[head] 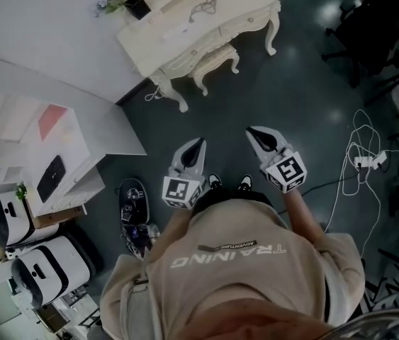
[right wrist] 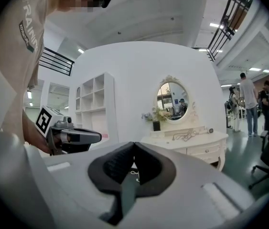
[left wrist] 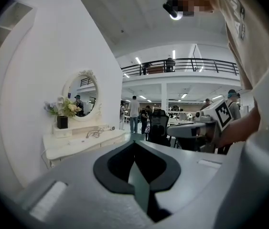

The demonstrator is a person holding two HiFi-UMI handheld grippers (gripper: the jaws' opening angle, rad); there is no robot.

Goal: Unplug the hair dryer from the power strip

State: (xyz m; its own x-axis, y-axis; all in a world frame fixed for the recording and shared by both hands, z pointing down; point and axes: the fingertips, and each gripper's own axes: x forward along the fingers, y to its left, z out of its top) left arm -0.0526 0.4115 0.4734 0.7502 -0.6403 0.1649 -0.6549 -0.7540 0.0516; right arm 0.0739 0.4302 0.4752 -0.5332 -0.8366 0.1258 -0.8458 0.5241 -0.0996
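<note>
I hold both grippers out level in front of me, above the dark floor. My left gripper (head: 200, 142) (left wrist: 134, 142) is shut, its black pads meeting at the tip with nothing between them. The right gripper (head: 250, 130) (right wrist: 134, 143) is shut and empty as well. They point toward a white dressing table (head: 256, 9) (right wrist: 210, 144) a few steps off. A tangled cord (head: 210, 4) (right wrist: 186, 136) lies on its top. A white power strip (head: 369, 161) with white cables lies on the floor at the right. I cannot make out a hair dryer.
A white stool (head: 213, 62) stands in front of the dressing table, with a flower vase (head: 135, 2) and an oval mirror (right wrist: 171, 99) on it. A white shelf unit (head: 50, 154) stands left, black office chairs (head: 376, 20) right. People stand further off in the hall (left wrist: 134, 111).
</note>
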